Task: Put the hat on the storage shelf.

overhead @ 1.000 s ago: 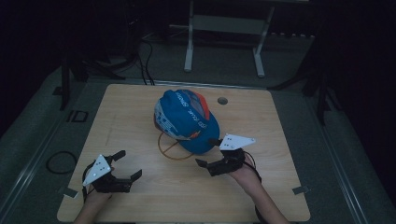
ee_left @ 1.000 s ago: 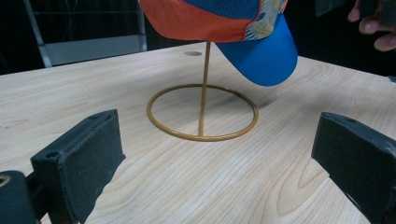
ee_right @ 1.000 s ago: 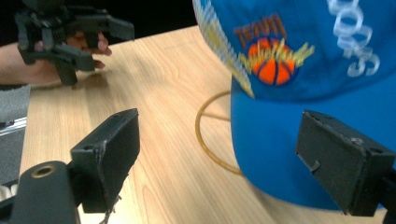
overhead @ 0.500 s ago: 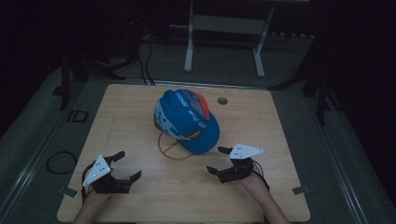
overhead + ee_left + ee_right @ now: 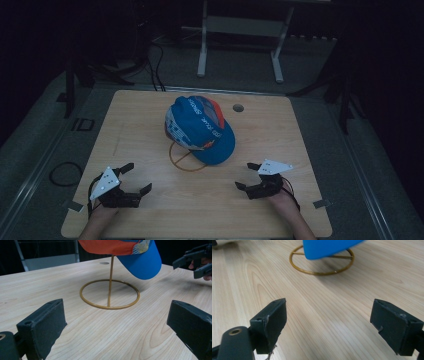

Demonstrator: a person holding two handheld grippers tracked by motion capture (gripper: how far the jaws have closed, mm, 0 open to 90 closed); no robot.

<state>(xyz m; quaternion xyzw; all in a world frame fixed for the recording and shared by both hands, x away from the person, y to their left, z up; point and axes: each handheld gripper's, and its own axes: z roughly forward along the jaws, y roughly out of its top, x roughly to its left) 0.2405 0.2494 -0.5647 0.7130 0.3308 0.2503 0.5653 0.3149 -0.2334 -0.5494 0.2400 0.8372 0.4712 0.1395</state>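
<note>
Currently your left gripper sits at the near-left corner of the wooden table, jaws spread wide, nothing between them. In the left gripper view the two black pads frame bare wood, with the stand straight ahead.

Centre of the table: a blue cap with white lettering and an orange panel rests on a thin brass-coloured wire stand. The stand is a flat ring on the tabletop with one upright rod rising from it into the cap. The brim overhangs the ring on the side toward you. The underside of the cap is mostly out of frame, so can't tell if anything is inside beyond the rod.

A small round hole is in the tabletop just beyond the cap.

Your right gripper is near the near-right edge, jaws also spread and empty. It's apart from the cap, brim and ring in front of it.
</note>
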